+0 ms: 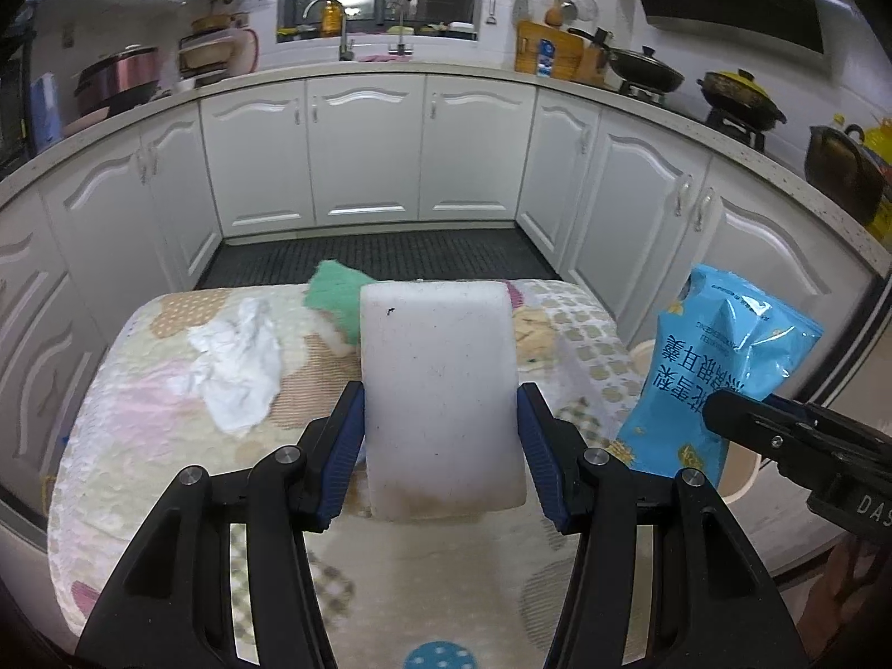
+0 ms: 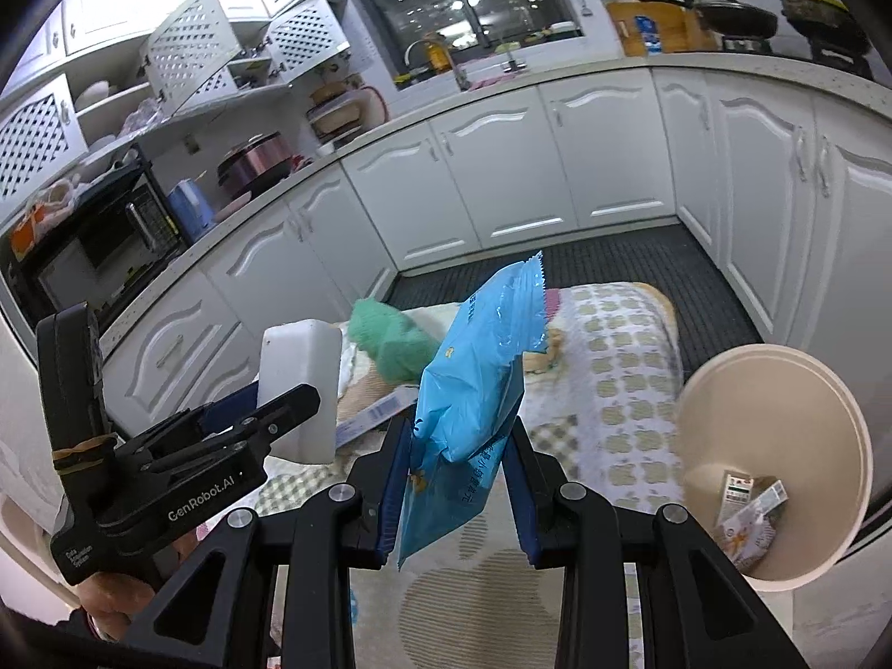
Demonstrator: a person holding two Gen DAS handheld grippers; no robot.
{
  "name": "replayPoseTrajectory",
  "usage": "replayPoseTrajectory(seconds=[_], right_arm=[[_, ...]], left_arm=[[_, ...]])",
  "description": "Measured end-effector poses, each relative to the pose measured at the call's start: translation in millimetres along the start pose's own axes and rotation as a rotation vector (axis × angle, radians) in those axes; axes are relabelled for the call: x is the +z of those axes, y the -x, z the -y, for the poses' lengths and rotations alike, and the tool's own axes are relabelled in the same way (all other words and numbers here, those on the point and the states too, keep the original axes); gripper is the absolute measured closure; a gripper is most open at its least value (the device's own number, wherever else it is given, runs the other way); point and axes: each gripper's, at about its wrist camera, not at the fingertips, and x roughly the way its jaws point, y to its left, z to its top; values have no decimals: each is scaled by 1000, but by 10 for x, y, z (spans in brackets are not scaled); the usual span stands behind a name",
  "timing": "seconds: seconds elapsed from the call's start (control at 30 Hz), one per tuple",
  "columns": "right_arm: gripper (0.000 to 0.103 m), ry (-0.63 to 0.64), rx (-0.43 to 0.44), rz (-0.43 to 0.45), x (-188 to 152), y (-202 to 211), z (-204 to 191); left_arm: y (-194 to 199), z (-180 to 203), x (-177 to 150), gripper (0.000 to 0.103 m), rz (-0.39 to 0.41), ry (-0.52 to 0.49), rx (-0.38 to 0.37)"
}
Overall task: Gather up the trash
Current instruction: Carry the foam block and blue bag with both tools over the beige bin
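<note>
My left gripper [image 1: 440,418] is shut on a white foam block [image 1: 440,390], held upright above the patterned cloth of a small table [image 1: 139,435]. My right gripper [image 2: 457,468] is shut on a blue snack bag [image 2: 479,379], which stands up between its blue pads. The left wrist view shows the same blue bag [image 1: 719,368] at the right, in the right gripper's fingers [image 1: 780,429]. The right wrist view shows the foam block [image 2: 304,384] at the left. A crumpled white tissue [image 1: 240,368] and a green cloth [image 1: 334,301] lie on the table.
A beige round bin [image 2: 780,435] stands right of the table with small cartons [image 2: 747,507] inside. White kitchen cabinets [image 1: 362,150] ring the dark floor mat [image 1: 379,256]. Pots and pans sit on the counter at the right. A flat white packet [image 2: 373,418] lies on the cloth.
</note>
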Motion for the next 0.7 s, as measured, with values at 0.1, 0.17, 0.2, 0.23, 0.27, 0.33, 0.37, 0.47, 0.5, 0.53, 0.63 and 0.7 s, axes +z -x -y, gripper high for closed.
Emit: replayPoseTrajectory(seconds=[0.1, 0.17, 0.2, 0.23, 0.27, 0.33, 0.37, 0.47, 0.5, 0.53, 0.63, 0.7], right_arm=[[71, -6, -12, 1, -6, 33, 73], [71, -10, -24, 2, -5, 50, 106], [71, -13, -26, 3, -11, 62, 137], [71, -16, -29, 4, -12, 72, 155], [71, -19, -35, 5, -11, 80, 178], [71, -22, -49, 5, -18, 102, 224], [71, -24, -54, 5, -21, 110, 248], [71, -34, -79, 7, -27, 149, 347], [71, -39, -87, 8, -30, 164, 383], [71, -43, -94, 9, -33, 174, 409], [71, -61, -120, 12, -41, 213, 535], [71, -69, -138, 9, -50, 236, 616]], left_arm=[[-27, 101, 4, 50, -3, -14, -10], [-48, 174, 6, 50, -7, -25, -18], [-57, 197, 6, 50, -8, -29, -20], [-71, 229, 7, 50, -11, -33, -24], [-87, 260, 8, 50, -13, -35, -29], [-116, 324, 4, 50, -19, -39, -39], [-136, 363, 1, 50, -24, -41, -45], [-201, 492, 4, 50, -38, -52, -65], [-222, 538, 8, 50, -42, -57, -71], [-237, 584, 10, 50, -43, -63, -75], [-287, 735, 35, 50, -46, -79, -93], [-331, 835, 52, 50, -51, -86, -107]])
